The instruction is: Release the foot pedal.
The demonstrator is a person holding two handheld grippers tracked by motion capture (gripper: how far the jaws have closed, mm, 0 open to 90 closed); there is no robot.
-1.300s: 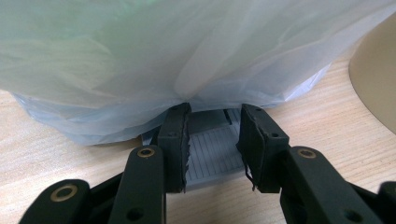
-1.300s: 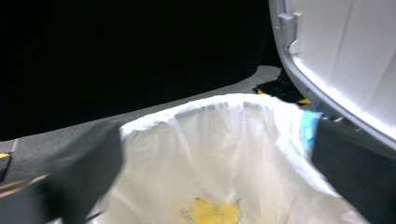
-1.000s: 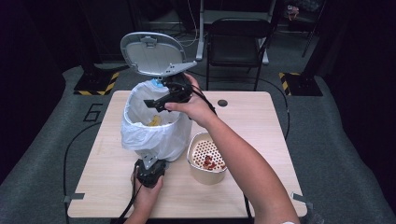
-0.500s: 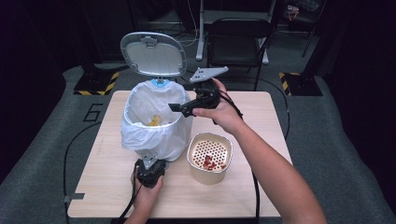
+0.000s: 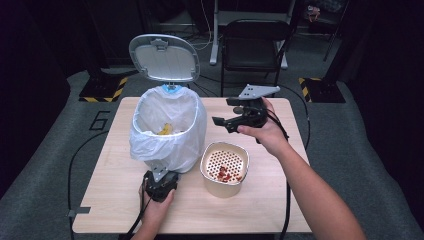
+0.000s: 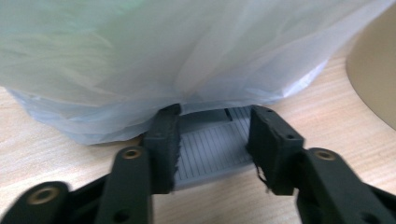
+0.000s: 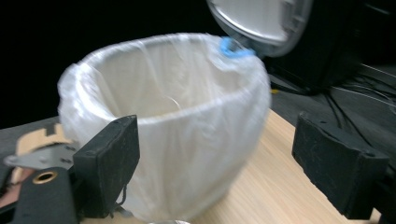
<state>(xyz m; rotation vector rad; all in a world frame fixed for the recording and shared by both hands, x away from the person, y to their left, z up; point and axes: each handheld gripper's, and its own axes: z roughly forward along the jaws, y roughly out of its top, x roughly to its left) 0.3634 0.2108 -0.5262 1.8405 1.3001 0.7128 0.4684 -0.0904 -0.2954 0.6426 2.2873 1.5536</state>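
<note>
A bin (image 5: 167, 127) lined with a white bag stands on the table, its grey lid (image 5: 164, 57) up, and something yellow (image 5: 164, 130) lies inside. My left gripper (image 5: 159, 174) sits at the bin's foot. Its jaws have just been opening and stand open on either side of the grey ribbed pedal (image 6: 210, 149) under the bag (image 6: 163, 56). My right gripper (image 5: 221, 124) hangs in the air to the right of the bin. Its jaws have just been closing a little but stand wide open, with nothing between them. In its own view the right gripper (image 7: 224, 158) faces the bin (image 7: 177, 93).
A beige cup with a perforated insert (image 5: 224, 146) holds red bits (image 5: 225, 174) just right of the bin, close to my left hand. A black chair (image 5: 255, 40) stands behind the table. Cables trail off the table's front and right edges.
My right gripper has moved from over the bin's mouth to the right, away from the bin. The left hand and the raised lid have stayed put.
</note>
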